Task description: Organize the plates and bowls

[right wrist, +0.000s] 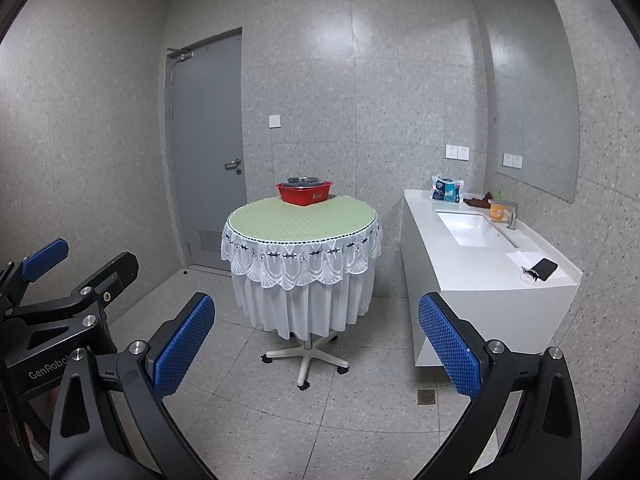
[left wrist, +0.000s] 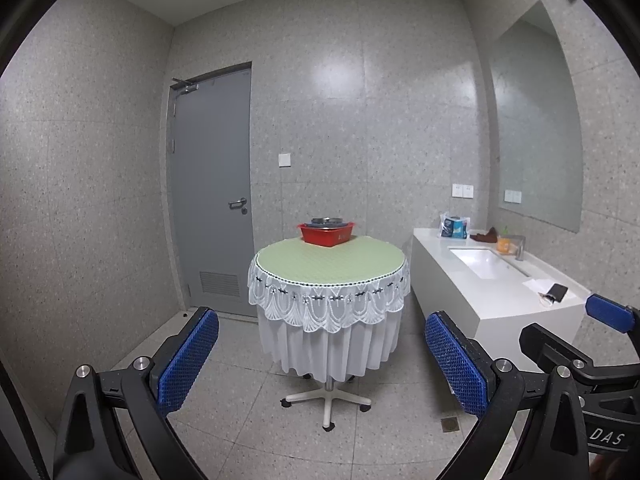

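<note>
A red plastic basin (left wrist: 326, 235) stands at the far side of a round table (left wrist: 328, 264) with a green top and white lace cloth. Dark metal dishes (left wrist: 328, 222) lie stacked in the basin; I cannot tell plates from bowls. The basin (right wrist: 304, 193) and table (right wrist: 300, 220) also show in the right wrist view. My left gripper (left wrist: 322, 336) is open and empty, well short of the table. My right gripper (right wrist: 316, 320) is open and empty, beside the left one and equally far back.
A white counter (left wrist: 492, 280) with a sink (left wrist: 486, 263) runs along the right wall, holding a packet, an orange cup, a phone and paper. A grey door (left wrist: 212, 188) is shut at back left. The table stands on a wheeled base (left wrist: 327, 400). A floor drain (left wrist: 450, 424) is nearby.
</note>
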Motion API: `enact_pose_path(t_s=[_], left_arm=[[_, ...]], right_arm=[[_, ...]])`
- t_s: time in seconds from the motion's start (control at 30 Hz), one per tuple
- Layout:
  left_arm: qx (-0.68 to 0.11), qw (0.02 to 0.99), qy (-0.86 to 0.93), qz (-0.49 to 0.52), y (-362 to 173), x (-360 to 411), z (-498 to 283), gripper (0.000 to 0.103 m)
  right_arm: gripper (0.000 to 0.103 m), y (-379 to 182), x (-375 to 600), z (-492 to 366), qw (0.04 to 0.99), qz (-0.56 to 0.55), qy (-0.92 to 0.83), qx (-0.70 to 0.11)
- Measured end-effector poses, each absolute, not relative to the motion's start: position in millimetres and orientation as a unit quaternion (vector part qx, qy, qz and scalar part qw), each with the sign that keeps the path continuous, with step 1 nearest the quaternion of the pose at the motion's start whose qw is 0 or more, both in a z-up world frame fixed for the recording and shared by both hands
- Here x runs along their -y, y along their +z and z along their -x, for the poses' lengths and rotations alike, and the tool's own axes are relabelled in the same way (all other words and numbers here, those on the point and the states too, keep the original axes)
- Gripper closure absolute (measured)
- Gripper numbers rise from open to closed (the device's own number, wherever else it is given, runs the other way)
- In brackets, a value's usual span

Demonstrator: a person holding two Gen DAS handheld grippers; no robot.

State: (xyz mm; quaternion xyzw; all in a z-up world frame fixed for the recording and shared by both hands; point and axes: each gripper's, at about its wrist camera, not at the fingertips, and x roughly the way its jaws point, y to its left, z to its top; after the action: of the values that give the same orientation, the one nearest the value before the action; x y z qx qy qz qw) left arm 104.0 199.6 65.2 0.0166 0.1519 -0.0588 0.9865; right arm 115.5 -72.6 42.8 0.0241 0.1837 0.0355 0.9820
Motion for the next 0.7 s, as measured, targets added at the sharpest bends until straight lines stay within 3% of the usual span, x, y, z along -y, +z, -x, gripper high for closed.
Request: enact_pose_path(t_s=[0.7], left_arm=[[-0.156,0.986,-0.058,-0.011,60,-192,-119,0.001]], right_arm=[[0.000,44,71,-117,0.982,-0.024,0.035,-0.185]])
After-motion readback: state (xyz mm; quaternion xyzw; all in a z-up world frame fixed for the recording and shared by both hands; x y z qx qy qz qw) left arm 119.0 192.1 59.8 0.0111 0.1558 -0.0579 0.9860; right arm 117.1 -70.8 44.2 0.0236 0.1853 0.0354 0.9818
